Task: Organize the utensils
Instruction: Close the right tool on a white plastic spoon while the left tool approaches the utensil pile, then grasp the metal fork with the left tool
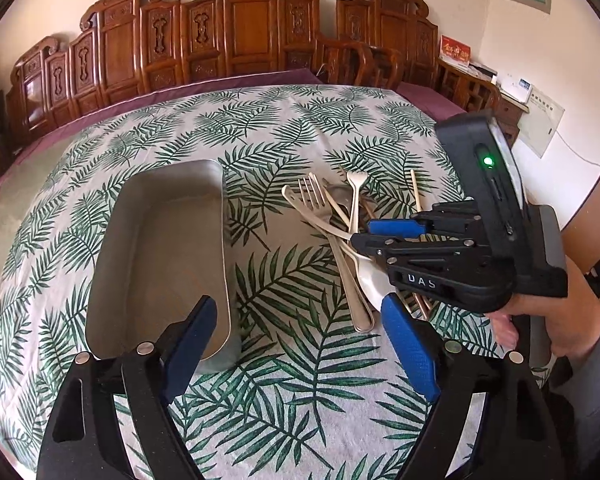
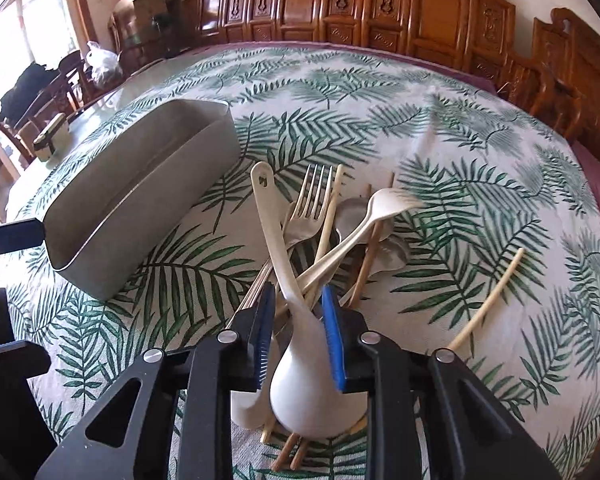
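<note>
Seemingly pinching a cream spoon (image 2: 296, 320) from the utensil pile (image 2: 332, 232), right tongs (image 2: 298, 332) narrow; left tongs (image 1: 300, 344) hang wide beside the metal tray (image 1: 112, 264).

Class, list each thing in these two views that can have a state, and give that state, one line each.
Left gripper: open, holding nothing.
Right gripper: fingers either side of the cream spoon; grip unclear.
Cream spoon: tilted between the fingers.
Metal tray: empty.
Utensil pile: tangled, on the tablecloth.
Loose chopstick: apart from the pile.
</note>
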A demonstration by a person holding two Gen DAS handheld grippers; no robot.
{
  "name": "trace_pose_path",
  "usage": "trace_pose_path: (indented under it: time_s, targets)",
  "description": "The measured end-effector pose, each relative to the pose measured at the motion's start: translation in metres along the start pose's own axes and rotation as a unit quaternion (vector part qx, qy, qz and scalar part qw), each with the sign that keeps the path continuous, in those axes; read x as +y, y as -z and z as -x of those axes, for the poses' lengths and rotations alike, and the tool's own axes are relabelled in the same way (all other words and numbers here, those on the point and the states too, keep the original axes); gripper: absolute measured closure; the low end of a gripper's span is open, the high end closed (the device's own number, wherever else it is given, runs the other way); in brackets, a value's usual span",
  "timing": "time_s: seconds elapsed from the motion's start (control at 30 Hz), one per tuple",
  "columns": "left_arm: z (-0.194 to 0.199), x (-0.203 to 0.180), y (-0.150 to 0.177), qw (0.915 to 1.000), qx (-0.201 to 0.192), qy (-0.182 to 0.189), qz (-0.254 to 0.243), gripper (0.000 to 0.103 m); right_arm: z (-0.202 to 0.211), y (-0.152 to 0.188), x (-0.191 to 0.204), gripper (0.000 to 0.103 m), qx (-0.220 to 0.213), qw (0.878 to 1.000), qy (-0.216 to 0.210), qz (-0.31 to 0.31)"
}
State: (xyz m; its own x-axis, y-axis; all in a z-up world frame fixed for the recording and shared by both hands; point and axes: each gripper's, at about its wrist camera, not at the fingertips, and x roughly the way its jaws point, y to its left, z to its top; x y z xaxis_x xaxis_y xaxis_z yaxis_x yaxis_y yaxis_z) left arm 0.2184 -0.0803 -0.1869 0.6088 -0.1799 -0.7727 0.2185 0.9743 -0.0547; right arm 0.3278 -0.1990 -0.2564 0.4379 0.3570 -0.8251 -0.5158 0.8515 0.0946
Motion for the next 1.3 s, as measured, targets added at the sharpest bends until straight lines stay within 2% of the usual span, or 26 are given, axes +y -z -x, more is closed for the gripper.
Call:
trace_pose_path:
  time_s: [0.2, 0.33, 0.4, 0.6, 0.77, 0.97, 1.13, 1.3]
  targets:
    - [-0.005, -0.001, -0.001, 1.0000, 0.005, -0.004, -0.002, 0.022, -0.013, 0.001, -0.003, 0.079, 0.023, 1.000, -0.012, 0.000]
    - [-0.011, -0.003, 0.000, 0.9999, 0.010, -0.007, -0.004, 0.023, -0.006, 0.001, -0.004, 0.092, 0.017, 1.000, -0.018, -0.007]
    - [-0.014, -0.004, 0.000, 0.9999, 0.013, -0.007, -0.005, 0.024, 0.000, 0.001, -0.007, 0.092, 0.011, 1.000, -0.025, -0.014]
    - [-0.031, -0.015, -0.003, 0.9996, 0.023, -0.002, -0.013, 0.035, 0.027, 0.003, -0.024, 0.092, -0.026, 0.997, -0.042, -0.054]
    - [-0.053, -0.020, -0.015, 0.9993, 0.035, 0.010, -0.013, 0.052, 0.041, 0.008, -0.045, 0.092, -0.050, 0.994, -0.039, -0.087]
    - [-0.085, -0.024, -0.030, 0.9986, 0.049, 0.016, -0.010, 0.072, 0.040, 0.011, -0.053, 0.092, -0.054, 0.993, -0.036, -0.098]
    - [-0.105, -0.022, -0.036, 0.9976, 0.068, 0.012, -0.005, 0.079, 0.041, 0.012, -0.054, 0.092, -0.057, 0.992, -0.039, -0.103]
    - [-0.114, -0.019, -0.038, 0.9971, 0.075, -0.003, -0.007, 0.079, 0.042, 0.011, -0.055, 0.092, -0.058, 0.992, -0.037, -0.103]
